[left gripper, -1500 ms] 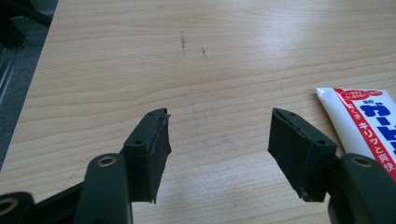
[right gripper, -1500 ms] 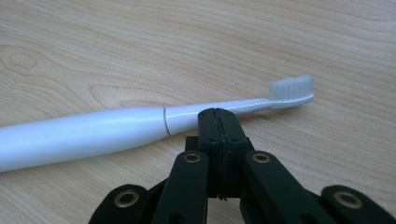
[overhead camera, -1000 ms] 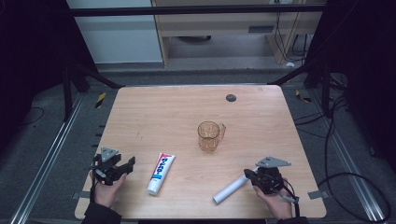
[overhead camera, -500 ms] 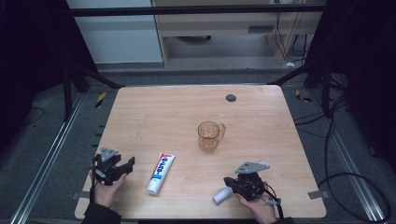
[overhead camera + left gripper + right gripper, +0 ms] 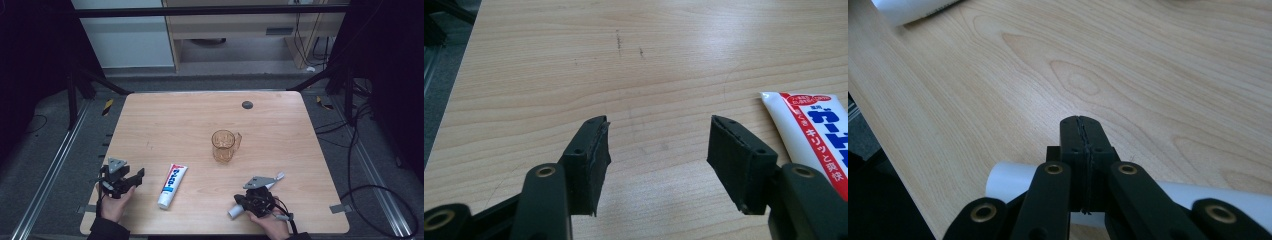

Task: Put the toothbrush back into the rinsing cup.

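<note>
A white toothpaste tube (image 5: 172, 185) with red and blue print lies near the table's front, its flat end at the right of the left gripper view (image 5: 819, 135). My left gripper (image 5: 140, 175) rests left of it, open, with bare wood between the jaws (image 5: 656, 150). A plain white tube (image 5: 276, 178) lies at the front right. My right gripper (image 5: 239, 202) sits over it, pointing left. Its jaws (image 5: 1083, 125) are shut flat against each other with nothing in them, and the white tube (image 5: 1008, 180) runs across underneath.
An amber glass mug (image 5: 224, 145) stands upright mid-table, handle to the right. A small dark disc (image 5: 247, 104) lies near the far edge. The wooden table (image 5: 165, 125) ends close behind both hands, with dark floor and cables around it.
My right gripper has moved left along the front of the table, from the white tube's right end to over its left part. The left gripper has kept still.
</note>
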Demonstrator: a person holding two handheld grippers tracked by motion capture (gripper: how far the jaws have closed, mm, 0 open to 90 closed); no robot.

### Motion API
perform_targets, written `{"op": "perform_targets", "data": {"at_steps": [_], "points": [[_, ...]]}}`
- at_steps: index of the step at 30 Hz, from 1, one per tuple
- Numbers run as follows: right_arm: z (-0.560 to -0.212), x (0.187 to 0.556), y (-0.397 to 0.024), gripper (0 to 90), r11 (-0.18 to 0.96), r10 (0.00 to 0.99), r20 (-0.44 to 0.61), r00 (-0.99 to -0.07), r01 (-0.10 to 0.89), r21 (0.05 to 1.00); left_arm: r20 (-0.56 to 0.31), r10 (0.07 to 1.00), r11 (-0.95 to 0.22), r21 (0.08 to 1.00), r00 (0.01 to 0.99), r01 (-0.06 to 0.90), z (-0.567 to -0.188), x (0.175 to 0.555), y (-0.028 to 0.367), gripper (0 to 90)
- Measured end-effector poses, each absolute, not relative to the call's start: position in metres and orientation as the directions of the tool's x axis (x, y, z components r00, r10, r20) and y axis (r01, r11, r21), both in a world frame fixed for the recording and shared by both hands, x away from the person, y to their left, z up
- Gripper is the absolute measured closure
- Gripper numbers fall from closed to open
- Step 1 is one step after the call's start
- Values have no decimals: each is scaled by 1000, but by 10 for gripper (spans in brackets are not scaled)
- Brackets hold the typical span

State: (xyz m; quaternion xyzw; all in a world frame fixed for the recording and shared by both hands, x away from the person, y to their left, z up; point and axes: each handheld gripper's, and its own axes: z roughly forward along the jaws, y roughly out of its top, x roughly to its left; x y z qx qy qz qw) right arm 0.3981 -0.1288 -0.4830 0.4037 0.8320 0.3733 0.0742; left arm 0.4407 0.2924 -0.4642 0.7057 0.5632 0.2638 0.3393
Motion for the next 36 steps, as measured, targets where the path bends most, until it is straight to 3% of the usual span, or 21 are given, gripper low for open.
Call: {"op": "perform_targets", "data": {"at_steps": [36], "points": [[-484,394,-139,895,411,726,180,-664,629,660,-12,974,-135,773,226,620,-465,441,293,408]]}}
